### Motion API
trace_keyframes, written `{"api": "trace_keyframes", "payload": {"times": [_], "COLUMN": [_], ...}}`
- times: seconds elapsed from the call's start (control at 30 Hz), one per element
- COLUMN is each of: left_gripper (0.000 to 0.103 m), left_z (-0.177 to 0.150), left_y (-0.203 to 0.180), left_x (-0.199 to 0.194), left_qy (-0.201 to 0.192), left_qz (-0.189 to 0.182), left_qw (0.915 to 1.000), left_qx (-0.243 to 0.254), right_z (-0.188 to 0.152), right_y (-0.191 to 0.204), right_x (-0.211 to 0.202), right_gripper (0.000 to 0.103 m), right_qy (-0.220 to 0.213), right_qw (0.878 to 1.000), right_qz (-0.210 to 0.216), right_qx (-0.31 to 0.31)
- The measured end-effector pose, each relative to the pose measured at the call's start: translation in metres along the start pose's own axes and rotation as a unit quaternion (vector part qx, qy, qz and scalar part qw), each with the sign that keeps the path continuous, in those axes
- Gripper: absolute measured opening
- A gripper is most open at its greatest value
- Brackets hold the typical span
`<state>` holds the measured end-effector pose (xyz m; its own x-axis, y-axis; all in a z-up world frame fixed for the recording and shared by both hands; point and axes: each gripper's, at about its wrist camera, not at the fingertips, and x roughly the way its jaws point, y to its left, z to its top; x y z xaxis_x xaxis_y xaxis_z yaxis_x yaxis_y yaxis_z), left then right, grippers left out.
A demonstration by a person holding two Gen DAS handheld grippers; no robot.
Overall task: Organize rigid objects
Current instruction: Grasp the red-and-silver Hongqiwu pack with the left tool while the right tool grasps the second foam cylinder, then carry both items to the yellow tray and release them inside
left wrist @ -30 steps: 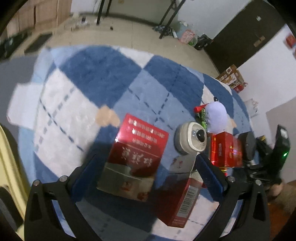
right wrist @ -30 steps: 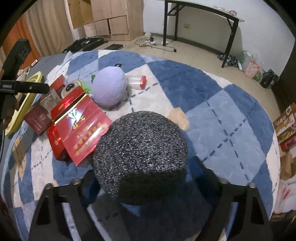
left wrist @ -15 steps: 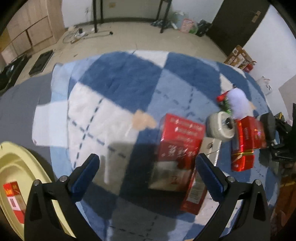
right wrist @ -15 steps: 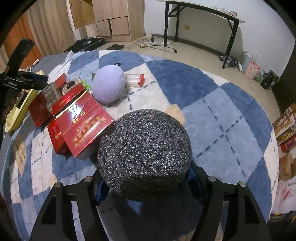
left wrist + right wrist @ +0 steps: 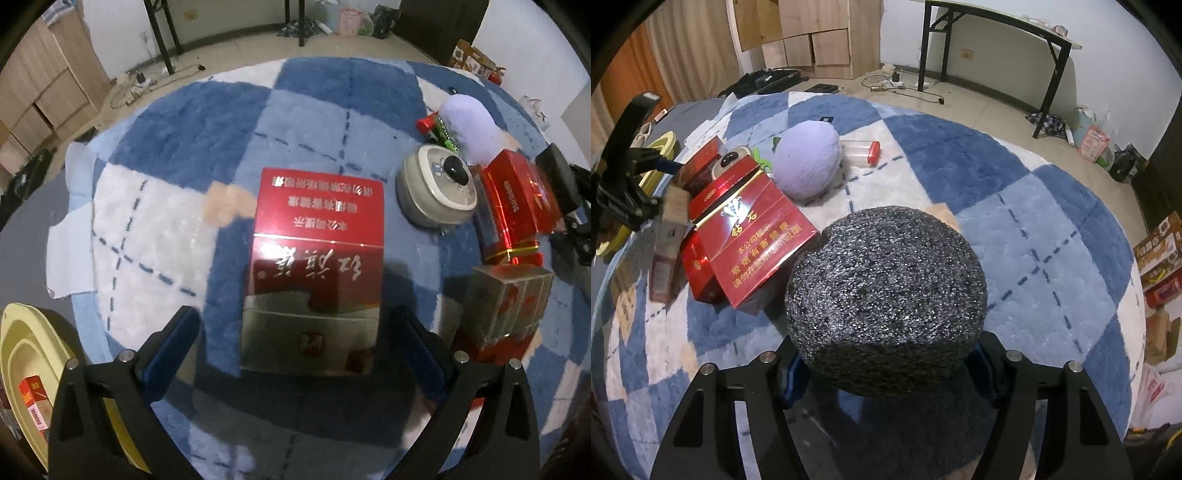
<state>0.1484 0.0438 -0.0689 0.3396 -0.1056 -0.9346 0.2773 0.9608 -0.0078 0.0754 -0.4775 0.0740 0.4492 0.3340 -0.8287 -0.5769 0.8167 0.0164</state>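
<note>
A lived-in home room: a round blue-and-white checked shag rug (image 5: 1015, 206) on a tiled floor (image 5: 979, 107), light wooden cabinets (image 5: 812, 40), a black-legged folding table (image 5: 997, 22), beige curtains (image 5: 690, 48).

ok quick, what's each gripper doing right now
left gripper: open, straddling the red box.
right gripper: closing on the dark speckled ball.

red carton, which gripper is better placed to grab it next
Left. Its open gripper already straddles the red carton; the right gripper is closing around the grey foam block.

Rug (image 5: 192, 122) open left; boxes (image 5: 517, 206) crowd right
</note>
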Motion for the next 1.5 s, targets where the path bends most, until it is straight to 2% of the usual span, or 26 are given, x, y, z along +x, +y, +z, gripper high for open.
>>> {"api": "trace_keyframes", "payload": {"times": [0.07, 0.1, 0.13, 0.27, 0.37, 0.5, 0.67, 0.77, 0.83, 0.9, 1.0, 1.1, 1.17, 1.23, 1.3, 1.4, 1.5], "left_gripper": [0.081, 0.074, 0.058, 0.059, 0.059, 0.059, 0.059, 0.059, 0.059, 0.059, 0.059, 0.059, 0.059, 0.059, 0.059, 0.059, 0.059], "left_z": [0.0, 0.001, 0.001, 0.002, 0.004, -0.001, -0.034, -0.058, -0.079, -0.096, -0.115, -0.131, -0.139, -0.145, -0.15, -0.156, -0.16], "left_y": [-0.004, -0.004, -0.004, -0.006, -0.004, 0.02, 0.071, 0.112, 0.149, 0.175, 0.199, 0.22, 0.232, 0.238, 0.244, 0.25, 0.255], "left_x": [-0.005, -0.009, -0.013, -0.025, -0.039, -0.072, -0.112, -0.124, -0.128, -0.129, -0.124, -0.117, -0.11, -0.104, -0.096, -0.091, -0.089], "left_qy": [-0.017, -0.027, -0.031, -0.046, -0.065, -0.105, -0.124, -0.12, -0.111, -0.1, -0.083, -0.071, -0.058, -0.043, -0.035, -0.035, -0.046], "left_qz": [-0.009, -0.007, -0.005, -0.01, 0.008, 0.003, 0.033, 0.057, 0.081, 0.098, 0.114, 0.111, 0.118, 0.124, 0.109, 0.098, 0.078], "left_qw": [0.9998, 0.9995, 0.9994, 0.9987, 0.9977, 0.9926, 0.9878, 0.9827, 0.975, 0.9701, 0.967, 0.9633, 0.9623, 0.9613, 0.962, 0.96, 0.9567], "left_qx": [-0.01, -0.013, -0.014, -0.02, -0.016, -0.062, -0.088, -0.128, -0.174, -0.198, -0.212, -0.234, -0.238, -0.242, -0.248, -0.26, -0.277], "right_z": [0.001, 0.001, 0.001, -0.001, -0.001, 0.001, 0.01, 0.024, 0.037, 0.05, 0.071, 0.094, 0.106, 0.119, 0.13, 0.148, 0.156], "right_y": [0.0, -0.001, -0.001, -0.006, -0.012, -0.009, 0.01, 0.044, 0.084, 0.123, 0.187, 0.253, 0.283, 0.327, 0.358, 0.384, 0.402], "right_x": [-0.001, -0.003, -0.005, -0.016, -0.029, -0.048, -0.076, -0.089, -0.093, -0.092, -0.089, -0.081, -0.069, -0.052, -0.038, -0.018, -0.006], "right_gripper": [0.067, 0.067, 0.067, 0.067, 0.067, 0.067, 0.067, 0.067, 0.067, 0.067, 0.067, 0.067, 0.067, 0.067, 0.067, 0.067, 0.067], "right_qy": [-0.002, -0.005, -0.007, -0.013, -0.02, -0.035, -0.067, -0.085, -0.096, -0.096, -0.094, -0.094, -0.084, -0.076, -0.078, -0.067, -0.051], "right_qw": [1.0, 1.0, 1.0, 1.0, 0.999, 0.998, 0.997, 0.996, 0.993, 0.99, 0.983, 0.974, 0.97, 0.966, 0.964, 0.965, 0.961], "right_qz": [-0.001, -0.001, -0.002, -0.013, -0.018, -0.03, -0.022, -0.002, 0.022, 0.049, 0.105, 0.159, 0.184, 0.192, 0.184, 0.195, 0.178], "right_qx": [0.006, 0.011, 0.014, 0.024, 0.041, 0.038, 0.021, -0.016, -0.061, -0.094, -0.121, -0.131, -0.132, -0.155, -0.177, -0.163, -0.207]}}
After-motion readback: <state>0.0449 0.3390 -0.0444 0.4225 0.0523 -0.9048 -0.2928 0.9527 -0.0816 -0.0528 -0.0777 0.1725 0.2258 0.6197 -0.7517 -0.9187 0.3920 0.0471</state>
